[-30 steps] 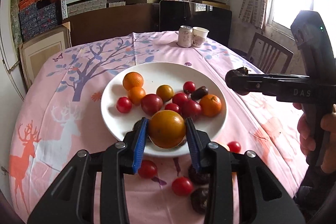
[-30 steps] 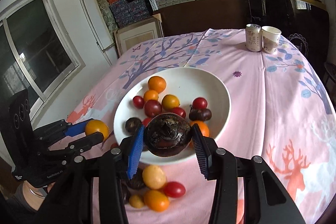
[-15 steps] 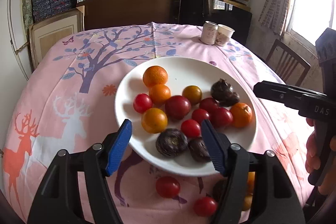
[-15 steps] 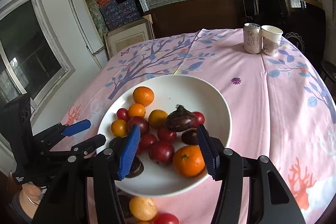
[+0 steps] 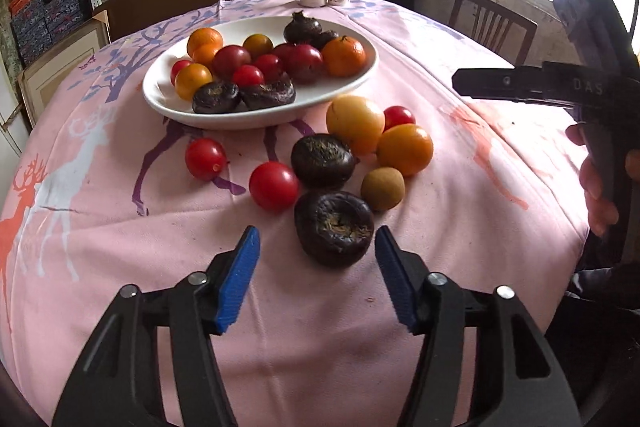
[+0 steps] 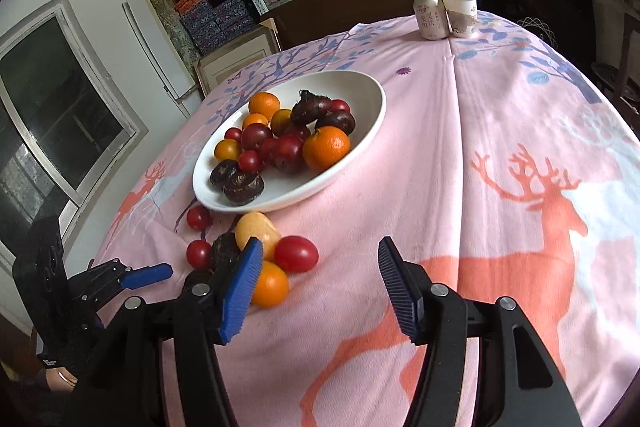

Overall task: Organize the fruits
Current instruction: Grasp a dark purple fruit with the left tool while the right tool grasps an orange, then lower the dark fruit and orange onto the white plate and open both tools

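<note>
Left tongs (image 5: 316, 279) are nearer the next piece: a dark round fruit (image 5: 334, 227) lies straight ahead of them, just past the blue tips, on the pink surface (image 5: 120, 247) on the near side of the white plate (image 5: 168, 103). It is squat, with no long axis to speak of, hollow side up. Their jaws are closing, empty, touching nothing. Right tongs (image 6: 320, 283) hang to the right of the loose fruit pile; their jaws are opening over bare cloth.
</note>
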Tool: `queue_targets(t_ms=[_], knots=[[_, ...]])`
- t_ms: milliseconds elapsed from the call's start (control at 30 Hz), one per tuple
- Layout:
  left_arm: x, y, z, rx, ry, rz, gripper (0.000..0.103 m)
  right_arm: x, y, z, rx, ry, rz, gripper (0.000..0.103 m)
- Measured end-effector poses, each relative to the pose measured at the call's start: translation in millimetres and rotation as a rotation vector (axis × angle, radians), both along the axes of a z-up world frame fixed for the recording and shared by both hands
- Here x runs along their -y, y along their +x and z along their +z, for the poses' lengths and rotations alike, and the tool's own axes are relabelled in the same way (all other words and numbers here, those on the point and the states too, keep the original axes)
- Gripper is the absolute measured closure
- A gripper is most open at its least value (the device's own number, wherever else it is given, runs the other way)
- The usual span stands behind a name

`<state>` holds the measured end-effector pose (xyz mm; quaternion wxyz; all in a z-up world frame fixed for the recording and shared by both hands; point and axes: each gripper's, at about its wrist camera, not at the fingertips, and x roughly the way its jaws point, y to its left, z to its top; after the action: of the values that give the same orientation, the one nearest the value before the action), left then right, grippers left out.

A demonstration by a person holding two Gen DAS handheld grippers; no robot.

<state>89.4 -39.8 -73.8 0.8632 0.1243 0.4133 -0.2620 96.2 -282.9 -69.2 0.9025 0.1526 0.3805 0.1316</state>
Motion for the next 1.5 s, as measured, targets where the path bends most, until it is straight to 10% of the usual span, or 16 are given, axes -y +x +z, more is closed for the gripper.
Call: queue_targets(t_ms=[667,900,1500], knots=[[-11.5,2.0,12.7,0.066,-0.143,0.053,0.059,-57.7,16.2,-25.9,-0.097,-0.009,0.098,0.044],[-16.3,3.2,13.3,0.053,-0.177,0.055,0.059,-55.8,15.3,-29.1,-0.089,0.027,0.105,0.064],[-4.6,53.6,66.3,0.118,-0.155,0.074,0.059,-19.6,58.6,57.6,0.086,0.028,0.053,0.064]])
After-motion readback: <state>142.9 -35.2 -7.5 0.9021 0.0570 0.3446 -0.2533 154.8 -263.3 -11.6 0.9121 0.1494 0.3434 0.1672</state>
